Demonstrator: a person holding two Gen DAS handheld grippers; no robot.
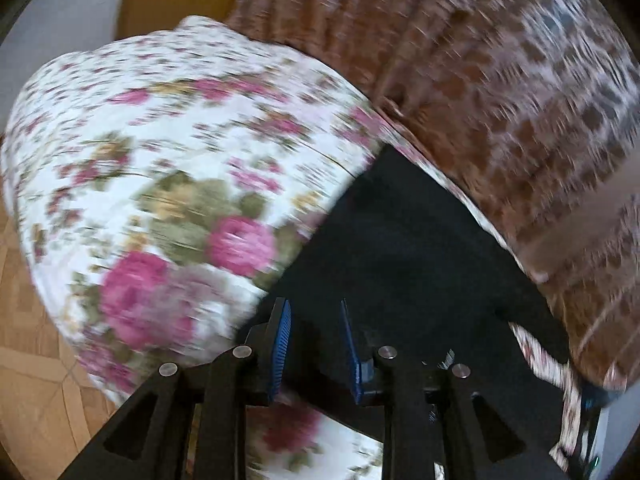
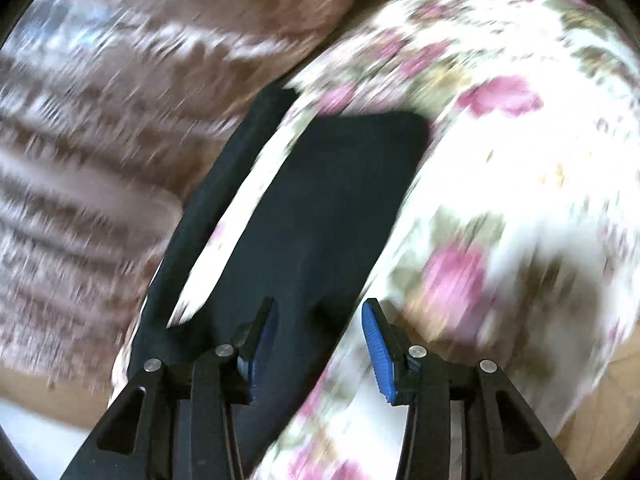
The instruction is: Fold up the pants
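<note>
Both views are smeared with motion blur, so fine detail is lost. Dark pants (image 1: pixel 400 248) — near-black, matte, soft cloth — lie spread on a white bedsheet (image 1: pixel 160 152) printed with pink roses and olive leaves. Alongside sits a bunched brown blanket (image 1: pixel 500 80) with a pale blocky pattern, its folds running in ridges. A strip of tan wood-pattern floor (image 1: pixel 28 320) shows at the edge.

In the left wrist view, the left gripper (image 1: pixel 316 344) has its ribbed blue pads (image 1: pixel 282 344) parted with a clear gap and nothing between them. The pants lie just ahead of and beneath the fingertips, stretching away to the right toward the blanket.

In the right wrist view, the right gripper (image 2: pixel 320 348) is spread wider, its blue pads (image 2: pixel 378 354) well apart and holding nothing. The pants (image 2: pixel 328 208) run forward from between the jaws as a long dark panel with a squared far end; a second narrow dark strip lies to its left, with sheet (image 2: pixel 500 184) showing between them.
</note>
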